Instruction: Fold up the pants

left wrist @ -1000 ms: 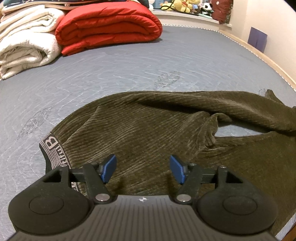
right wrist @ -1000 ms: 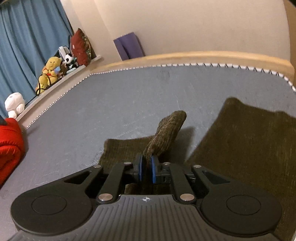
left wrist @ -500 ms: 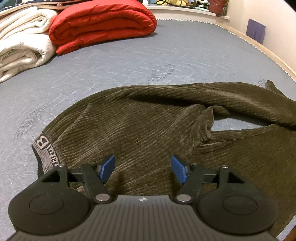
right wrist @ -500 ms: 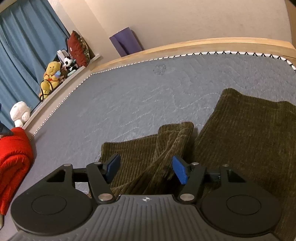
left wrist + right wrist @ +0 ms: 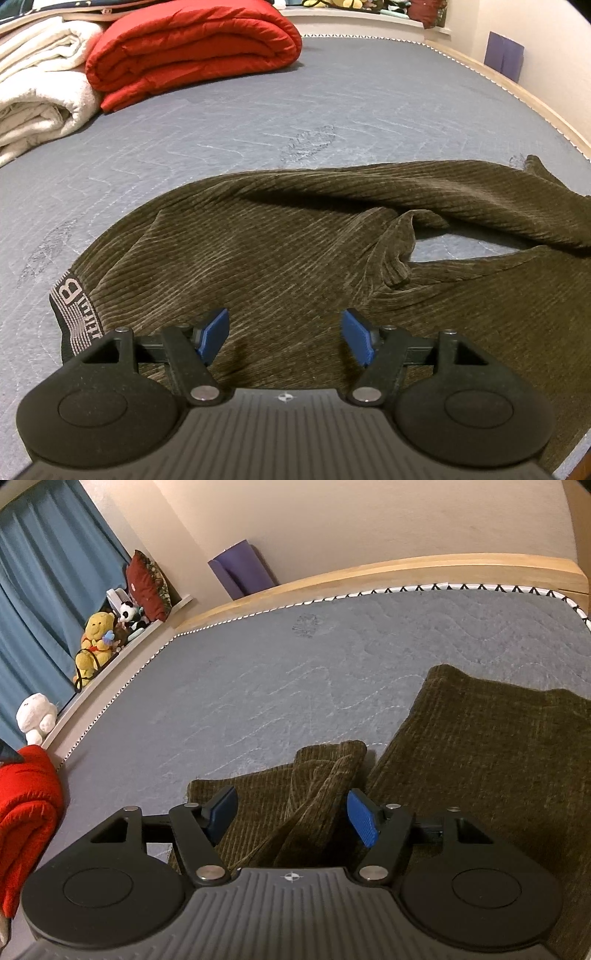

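Olive corduroy pants lie spread on the grey mattress, rumpled at the crotch, with the grey waistband marked "B" at the left. My left gripper hovers open just over the seat of the pants, with nothing between its blue pads. In the right wrist view, a crumpled leg end rests on the mattress. My right gripper is open around it, pads apart from the cloth. The other leg lies flat to the right.
A folded red duvet and white blankets sit at the far left of the bed. The wooden bed frame runs along the far edge. Plush toys line a ledge by the blue curtain, and a purple mat leans on the wall.
My right gripper was shut on the raised leg end; it has opened and the cloth has dropped onto the mattress. My left gripper has edged forward over the pants, still open.
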A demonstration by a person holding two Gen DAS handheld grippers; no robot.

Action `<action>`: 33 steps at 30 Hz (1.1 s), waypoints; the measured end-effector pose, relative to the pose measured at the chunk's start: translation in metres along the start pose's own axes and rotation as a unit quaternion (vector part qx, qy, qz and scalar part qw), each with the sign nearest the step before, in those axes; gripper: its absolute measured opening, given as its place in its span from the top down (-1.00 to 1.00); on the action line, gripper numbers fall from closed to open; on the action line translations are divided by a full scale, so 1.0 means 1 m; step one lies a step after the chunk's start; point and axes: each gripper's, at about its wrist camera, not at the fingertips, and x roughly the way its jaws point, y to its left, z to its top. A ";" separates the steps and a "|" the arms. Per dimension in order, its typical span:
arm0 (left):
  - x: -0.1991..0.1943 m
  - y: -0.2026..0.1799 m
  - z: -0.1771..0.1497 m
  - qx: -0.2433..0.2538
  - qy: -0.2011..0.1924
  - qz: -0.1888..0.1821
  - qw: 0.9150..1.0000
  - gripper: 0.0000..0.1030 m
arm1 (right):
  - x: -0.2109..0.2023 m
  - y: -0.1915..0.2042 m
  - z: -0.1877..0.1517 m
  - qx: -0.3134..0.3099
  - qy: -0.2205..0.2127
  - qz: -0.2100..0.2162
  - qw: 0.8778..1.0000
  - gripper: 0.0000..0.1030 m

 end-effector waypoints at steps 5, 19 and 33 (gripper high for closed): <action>-0.003 0.002 0.000 -0.003 -0.003 -0.005 1.000 -0.44 | -0.006 -0.007 0.007 0.017 -0.011 0.007 1.000 -0.32; -0.003 0.009 -0.002 -0.006 0.002 -0.005 1.000 -0.51 | 0.020 -0.035 0.007 0.093 0.064 0.040 0.993 -0.32; -0.002 0.016 -0.002 -0.015 0.005 -0.001 1.000 -0.51 | 0.047 -0.002 -0.014 0.020 0.058 0.056 0.997 0.61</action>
